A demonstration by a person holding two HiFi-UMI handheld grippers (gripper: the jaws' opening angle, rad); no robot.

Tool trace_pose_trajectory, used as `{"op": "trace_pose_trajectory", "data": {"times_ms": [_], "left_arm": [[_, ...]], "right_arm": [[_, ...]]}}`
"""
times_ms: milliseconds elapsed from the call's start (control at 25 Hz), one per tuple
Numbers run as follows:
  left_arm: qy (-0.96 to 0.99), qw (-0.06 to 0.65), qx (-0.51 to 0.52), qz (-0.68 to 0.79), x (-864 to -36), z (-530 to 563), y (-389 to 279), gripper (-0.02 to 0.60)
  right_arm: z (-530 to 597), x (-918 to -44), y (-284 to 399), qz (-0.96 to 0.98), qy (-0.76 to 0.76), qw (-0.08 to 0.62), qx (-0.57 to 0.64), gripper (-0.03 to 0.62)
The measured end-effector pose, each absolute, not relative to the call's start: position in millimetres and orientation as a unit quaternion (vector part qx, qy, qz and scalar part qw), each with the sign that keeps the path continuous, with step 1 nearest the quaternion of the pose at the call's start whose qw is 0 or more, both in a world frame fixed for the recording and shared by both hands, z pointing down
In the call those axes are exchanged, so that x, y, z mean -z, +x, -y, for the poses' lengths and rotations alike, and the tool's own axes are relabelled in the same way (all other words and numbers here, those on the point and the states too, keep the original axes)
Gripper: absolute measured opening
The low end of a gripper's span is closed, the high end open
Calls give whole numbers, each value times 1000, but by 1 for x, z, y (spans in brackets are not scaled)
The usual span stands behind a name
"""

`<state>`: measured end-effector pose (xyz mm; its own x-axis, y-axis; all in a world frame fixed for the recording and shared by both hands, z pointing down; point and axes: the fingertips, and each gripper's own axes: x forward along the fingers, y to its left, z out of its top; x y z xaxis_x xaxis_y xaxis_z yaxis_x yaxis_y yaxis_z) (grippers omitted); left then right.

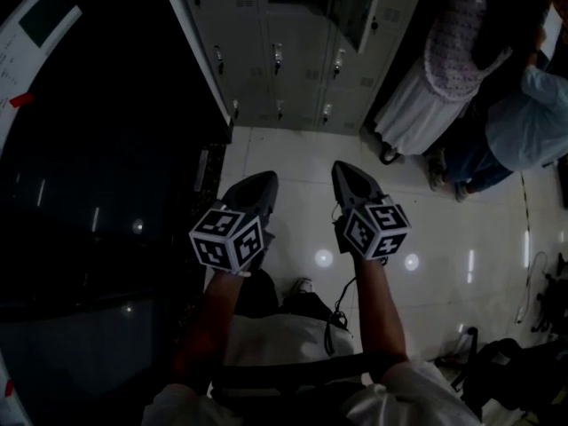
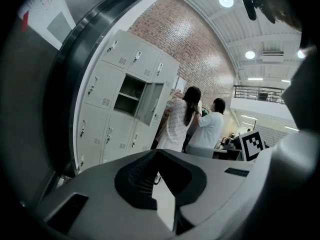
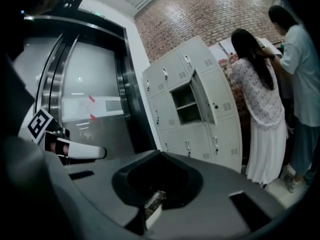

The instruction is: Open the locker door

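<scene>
A grey bank of lockers (image 1: 284, 51) stands ahead against a brick wall, a step or so beyond both grippers. One upper door (image 1: 355, 7) hangs open; the others are closed, each with a small handle. In the left gripper view the lockers (image 2: 107, 129) sit left of centre with the open door (image 2: 152, 104). The right gripper view shows the lockers (image 3: 172, 134) and the open door (image 3: 204, 101) too. My left gripper (image 1: 253, 189) and right gripper (image 1: 351, 180) point at the lockers, side by side, both shut and holding nothing. Neither touches a locker.
Two people (image 1: 453, 69) (image 1: 524, 122) stand close to the right of the lockers, facing the wall. A dark glass and steel doorway (image 1: 89, 149) fills the left side. Bags and cables (image 1: 497, 371) lie on the glossy tiled floor (image 1: 444, 238) at the lower right.
</scene>
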<state>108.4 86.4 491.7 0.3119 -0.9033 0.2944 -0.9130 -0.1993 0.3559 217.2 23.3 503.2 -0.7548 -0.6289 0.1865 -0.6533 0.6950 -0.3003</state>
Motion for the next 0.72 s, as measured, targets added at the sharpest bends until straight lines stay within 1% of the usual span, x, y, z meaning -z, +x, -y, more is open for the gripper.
{"op": "trace_pose_trajectory", "data": {"times_ms": [120,360,720], "left_arm": [[775,234,-13,587,-486,-110,116,-6],[786,222,-10,576,-473,-142,99,-6],[791,223,-7,570,-478,-210,32,-6]], "right_arm": [[-46,-502,218,921,342,30,-182,4],[-75,-488,202,916,357,12,-182,3],[-161,-487,138,909,372,27,-185,4]]}}
